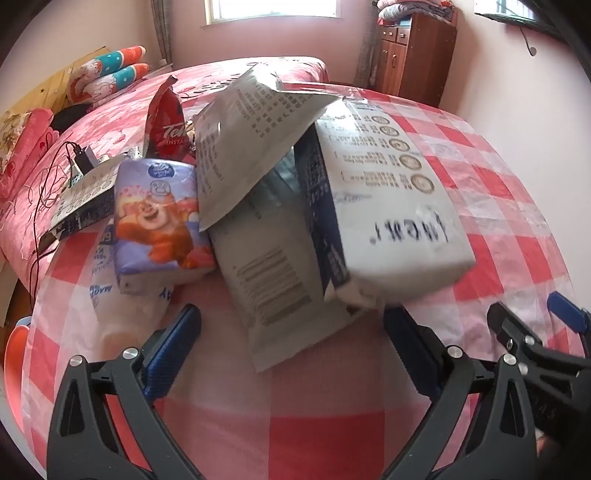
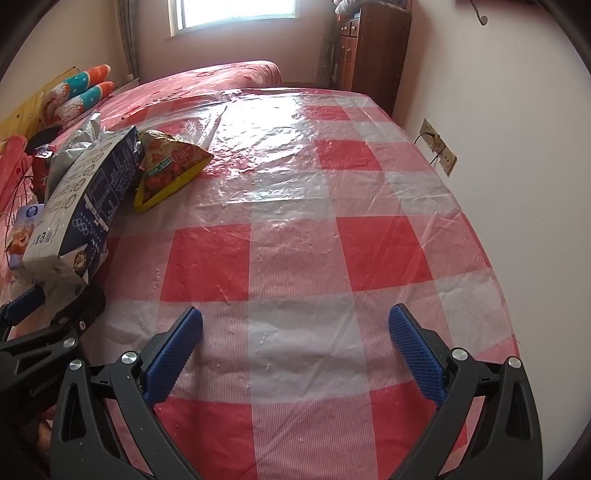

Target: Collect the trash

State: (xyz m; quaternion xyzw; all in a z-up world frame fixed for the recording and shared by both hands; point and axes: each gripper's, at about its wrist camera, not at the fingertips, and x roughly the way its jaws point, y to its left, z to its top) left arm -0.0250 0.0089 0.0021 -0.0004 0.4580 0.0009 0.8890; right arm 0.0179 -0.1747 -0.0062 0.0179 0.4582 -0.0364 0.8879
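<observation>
A red-and-white checked bench (image 2: 295,258) under clear plastic stands beside a pink bed (image 1: 92,122) below a window (image 2: 232,14). Empty packaging is piled at its left: a white-and-navy carton (image 1: 388,206), grey pouch (image 1: 243,147), and tomato snack bag (image 2: 170,166). Left tongs (image 1: 291,347) gape, empty, just before the carton; right tongs (image 2: 295,347) gape over bare cloth.

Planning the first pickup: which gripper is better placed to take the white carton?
Left. The open left gripper faces the white carton directly; the open right gripper faces bare checked tablecloth, carton off to its side.
</observation>
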